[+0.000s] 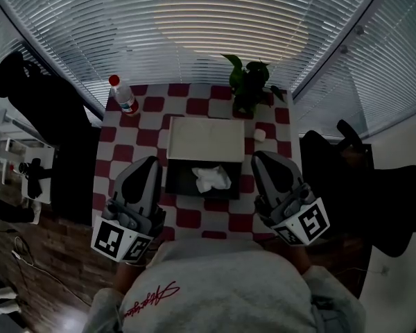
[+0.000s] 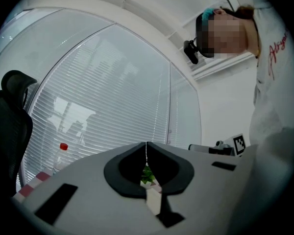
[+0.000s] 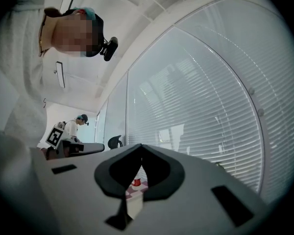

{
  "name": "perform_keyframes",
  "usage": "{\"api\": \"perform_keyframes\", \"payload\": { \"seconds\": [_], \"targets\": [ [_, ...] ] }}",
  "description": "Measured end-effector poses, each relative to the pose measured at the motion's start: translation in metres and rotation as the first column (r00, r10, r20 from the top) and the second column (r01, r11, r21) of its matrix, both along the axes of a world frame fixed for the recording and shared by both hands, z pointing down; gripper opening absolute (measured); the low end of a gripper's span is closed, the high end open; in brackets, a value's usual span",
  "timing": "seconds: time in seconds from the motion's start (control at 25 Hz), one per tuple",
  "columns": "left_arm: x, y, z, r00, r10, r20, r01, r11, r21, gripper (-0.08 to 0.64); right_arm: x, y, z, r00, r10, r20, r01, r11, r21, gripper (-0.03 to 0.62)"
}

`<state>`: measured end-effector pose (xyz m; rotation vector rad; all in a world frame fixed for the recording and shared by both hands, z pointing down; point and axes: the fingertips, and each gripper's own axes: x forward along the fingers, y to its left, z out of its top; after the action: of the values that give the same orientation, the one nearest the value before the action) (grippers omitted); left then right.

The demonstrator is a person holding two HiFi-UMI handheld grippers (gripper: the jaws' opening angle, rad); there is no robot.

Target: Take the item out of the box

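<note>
The crumpled white item (image 1: 213,179) lies loose in the dark open box (image 1: 201,192), toward its right side, with the white lid (image 1: 204,139) folded back flat on the far side. The left gripper (image 1: 151,162) sits just left of the box and the right gripper (image 1: 262,157) just right of it. Both have their jaws pressed together and hold nothing, which each gripper view confirms: the dark pads meet in a thin seam with only background beyond.

The main risk I see is a reach with the jaws shut, which would only shove the soft item around or flatten it against the box floor. The item looks light and limp, so a pinch on one edge could let it slip or unfold. A grip that goes too deep could catch the box wall and lift or drag the box across the red-and-white checked tabletop (image 1: 194,218). Neither gripper steadies the box.

On the far side stand a clear plastic bottle with a red cap (image 1: 126,97) at the left corner, a green potted plant (image 1: 248,85) at the right, and a small white object (image 1: 260,135) just beside the lid. All are well apart from the item, and nothing blocks the way into the box from above. Black office chairs flank the tabletop.
</note>
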<state>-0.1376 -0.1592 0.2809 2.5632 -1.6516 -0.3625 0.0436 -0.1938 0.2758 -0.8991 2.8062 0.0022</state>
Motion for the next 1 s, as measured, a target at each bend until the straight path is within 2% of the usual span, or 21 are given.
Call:
{"api": "perform_keyframes", "payload": {
  "seconds": [0.48,0.88,0.92,1.0],
  "targets": [
    [-0.002,0.003,0.001,1.0,-0.014,0.003,0.014,1.0,-0.007,0.017,-0.008,0.0,0.004,0.998,-0.046,-0.031,0.046,0.999,-0.008,0.011],
    [-0.008,0.01,0.001,0.999,-0.039,0.007,0.039,0.999,-0.009,0.017,-0.029,0.005,0.023,0.985,-0.132,-0.114,0.127,0.991,-0.052,0.014],
    [-0.008,0.011,0.001,0.999,-0.041,0.009,0.041,0.999,-0.011,0.017,-0.031,0.006,0.025,0.983,-0.141,-0.119,0.135,0.989,-0.056,0.022],
    [-0.009,0.013,0.003,0.999,-0.046,0.009,0.046,0.999,-0.015,0.017,-0.036,0.009,0.028,0.979,-0.152,-0.138,0.146,0.988,-0.055,0.108]
  ]
}}
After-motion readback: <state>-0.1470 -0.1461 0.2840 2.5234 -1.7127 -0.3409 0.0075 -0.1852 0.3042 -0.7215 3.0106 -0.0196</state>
